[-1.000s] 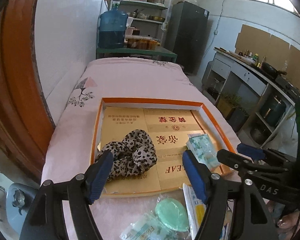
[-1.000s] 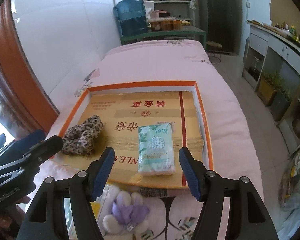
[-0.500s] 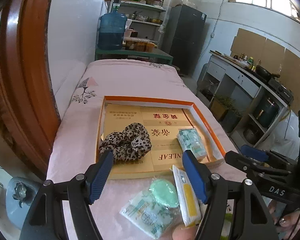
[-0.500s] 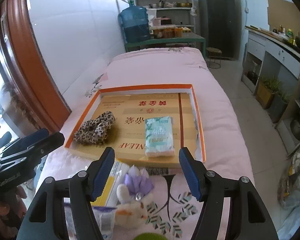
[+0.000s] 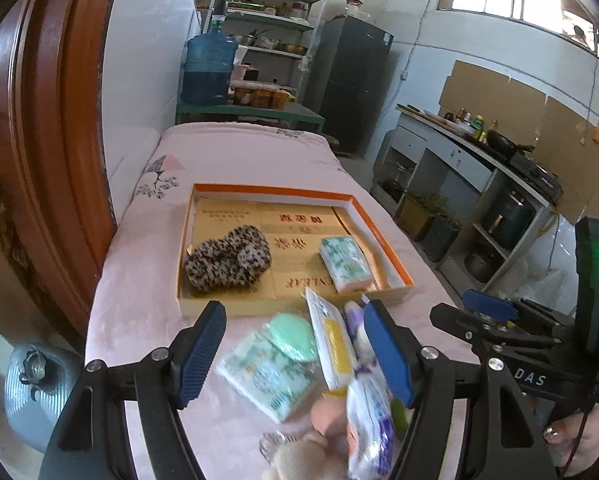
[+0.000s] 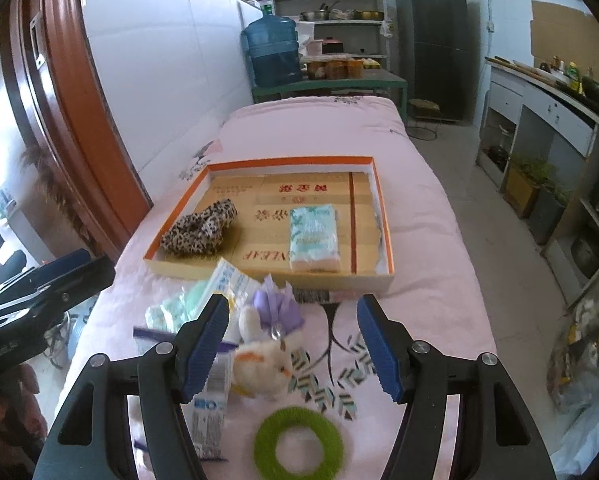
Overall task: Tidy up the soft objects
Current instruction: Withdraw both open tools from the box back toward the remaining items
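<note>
Pink quilted bed (image 6: 427,208) is carrying our orange-rimmed cardboard tray (image 6: 383,216) mid-frame; fuzzy leopard scrunchie (image 6: 199,232) and crinkly tissue pack (image 6: 314,238) are lying inside it. We're hovering both claws, left claw (image 5: 295,354) and right claw (image 6: 293,346), jaws apart and empty, over the lower-frame pile. Next we're likely picking the fluffy plush toy (image 6: 265,364) or the fuzzy green ring (image 6: 298,442); a gentle squeeze looks enough.

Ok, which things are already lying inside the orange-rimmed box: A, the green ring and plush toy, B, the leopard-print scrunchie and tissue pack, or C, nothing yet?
B: the leopard-print scrunchie and the tissue pack lie apart inside the orange-rimmed box, while the green ring and plush toy sit outside on the pink cover.
</note>
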